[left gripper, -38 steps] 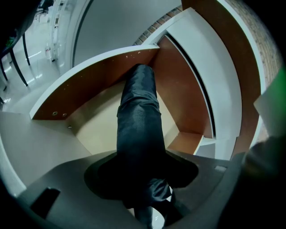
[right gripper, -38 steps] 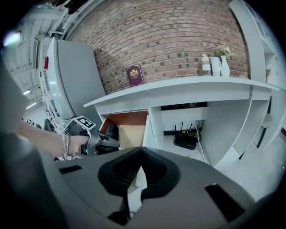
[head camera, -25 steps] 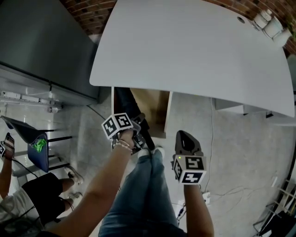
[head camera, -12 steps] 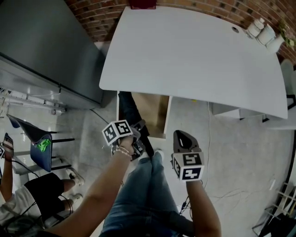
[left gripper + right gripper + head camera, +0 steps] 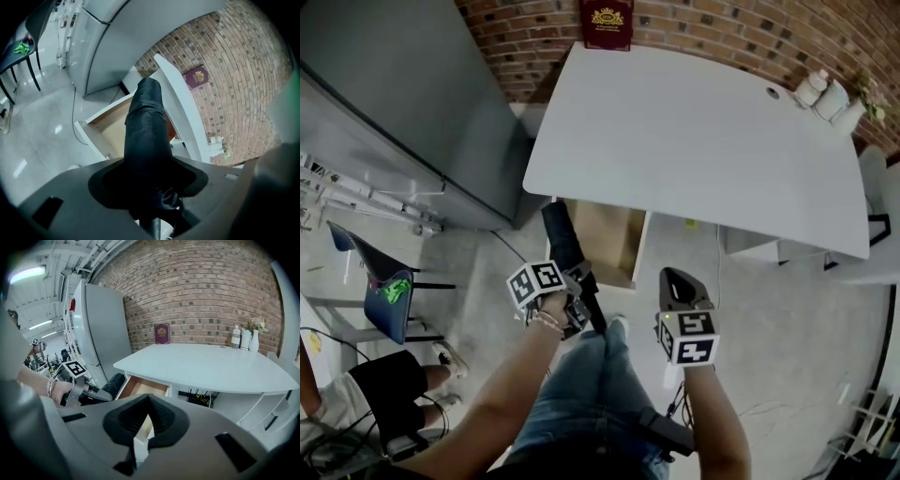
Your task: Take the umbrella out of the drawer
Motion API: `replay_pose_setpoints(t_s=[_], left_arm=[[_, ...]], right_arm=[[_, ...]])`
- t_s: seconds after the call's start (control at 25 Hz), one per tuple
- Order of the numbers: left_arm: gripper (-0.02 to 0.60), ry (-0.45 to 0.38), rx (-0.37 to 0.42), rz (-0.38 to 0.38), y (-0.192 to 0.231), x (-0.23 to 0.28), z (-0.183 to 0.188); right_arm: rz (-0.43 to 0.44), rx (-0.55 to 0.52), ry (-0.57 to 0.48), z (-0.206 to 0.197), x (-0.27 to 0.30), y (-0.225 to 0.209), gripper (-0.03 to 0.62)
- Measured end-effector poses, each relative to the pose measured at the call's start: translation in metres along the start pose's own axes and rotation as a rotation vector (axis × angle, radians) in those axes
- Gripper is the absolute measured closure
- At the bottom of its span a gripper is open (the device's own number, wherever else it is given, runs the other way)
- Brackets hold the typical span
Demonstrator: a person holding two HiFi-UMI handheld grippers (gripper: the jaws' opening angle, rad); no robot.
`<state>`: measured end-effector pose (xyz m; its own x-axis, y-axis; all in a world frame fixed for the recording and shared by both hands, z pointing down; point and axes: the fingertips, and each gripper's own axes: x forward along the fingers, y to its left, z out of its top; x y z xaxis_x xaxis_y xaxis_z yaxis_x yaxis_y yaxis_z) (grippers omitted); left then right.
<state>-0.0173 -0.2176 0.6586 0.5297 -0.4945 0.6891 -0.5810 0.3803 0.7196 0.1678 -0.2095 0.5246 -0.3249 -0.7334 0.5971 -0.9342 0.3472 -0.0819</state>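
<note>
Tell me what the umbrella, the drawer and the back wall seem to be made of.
The umbrella: black woven fabric, probably nylon, slightly shiny and creased.
The drawer: white-coated board sides with a bare brown wood-look bottom, likely laminate or plywood.
The wall: red-brown brick, matte, with pale mortar lines.

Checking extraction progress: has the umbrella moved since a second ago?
Yes. The umbrella has drawn back from the drawer, toward the person.
</note>
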Motion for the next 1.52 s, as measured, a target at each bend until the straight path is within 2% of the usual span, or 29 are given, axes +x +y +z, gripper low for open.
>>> replay_pose_setpoints(t_s=[0.28,0.56,1.04,1.4,1.52], left_arm=[[0.342,-0.046,-0.009,-0.022,-0.011,-0.043,0.003],[0.342,-0.098,0.008,-0.079,-0.029,-0.083,0.012],[0.342,-0.225,0.152,-0.182,-0.09,-0.136,0.061],[0.341,-0.321,0.202,-0.286,-0.137,-0.163,0.097],[0.342,-0.367,0.248,-0.321,-0.153,-0.173,0.108]], right_arm=[[-0.001,-0.025,-0.044,0.034,-0.021,0.002,0.603],[-0.009,-0.042,-0.123,0.077,-0.039,0.012,0.603],[-0.028,-0.149,-0.232,0.146,-0.07,0.038,0.603],[-0.084,-0.125,-0.334,0.188,-0.085,0.036,0.603],[-0.093,-0.115,-0.362,0.199,-0.088,0.034,0.603]])
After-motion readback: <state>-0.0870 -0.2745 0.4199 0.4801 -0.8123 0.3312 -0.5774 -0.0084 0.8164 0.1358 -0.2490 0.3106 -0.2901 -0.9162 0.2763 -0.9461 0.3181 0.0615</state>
